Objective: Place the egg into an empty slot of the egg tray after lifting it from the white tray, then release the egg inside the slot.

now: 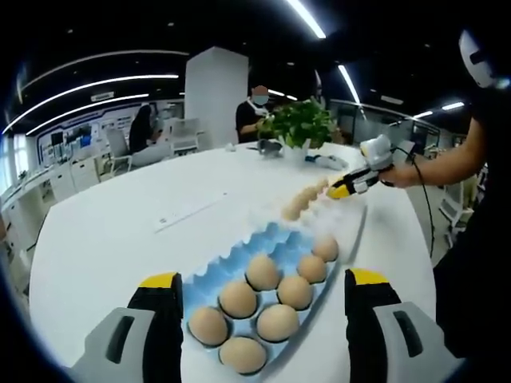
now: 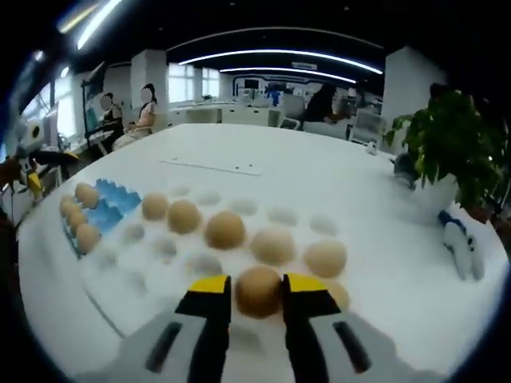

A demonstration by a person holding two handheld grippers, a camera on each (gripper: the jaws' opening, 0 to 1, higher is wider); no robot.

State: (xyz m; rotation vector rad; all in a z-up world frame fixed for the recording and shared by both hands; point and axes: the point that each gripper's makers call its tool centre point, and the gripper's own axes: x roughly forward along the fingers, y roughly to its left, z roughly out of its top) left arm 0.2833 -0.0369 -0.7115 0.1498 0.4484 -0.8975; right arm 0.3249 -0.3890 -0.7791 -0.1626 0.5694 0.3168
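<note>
In the right gripper view my right gripper point(image 2: 258, 284) is shut on a brown egg point(image 2: 257, 292) that sits low in the white tray point(image 2: 144, 271), at its near end. Several more eggs point(image 2: 225, 229) lie in a row across that tray. The blue egg tray point(image 2: 120, 199) lies beyond at the left, with several eggs point(image 2: 80, 219) in it. In the left gripper view my left gripper point(image 1: 263, 279) stands open over the near end of the blue egg tray point(image 1: 239, 254), holding nothing. Several eggs point(image 1: 277, 321) fill its near slots. Farther off, the right gripper point(image 1: 342, 190) reaches down into the white tray point(image 1: 359, 231).
Both trays lie on a large white round table point(image 1: 104, 239). A potted plant point(image 2: 459, 152) and a blue-and-white object point(image 2: 459, 243) sit to the right of the white tray. A white strip point(image 1: 188, 211) lies mid-table. People sit at the far side.
</note>
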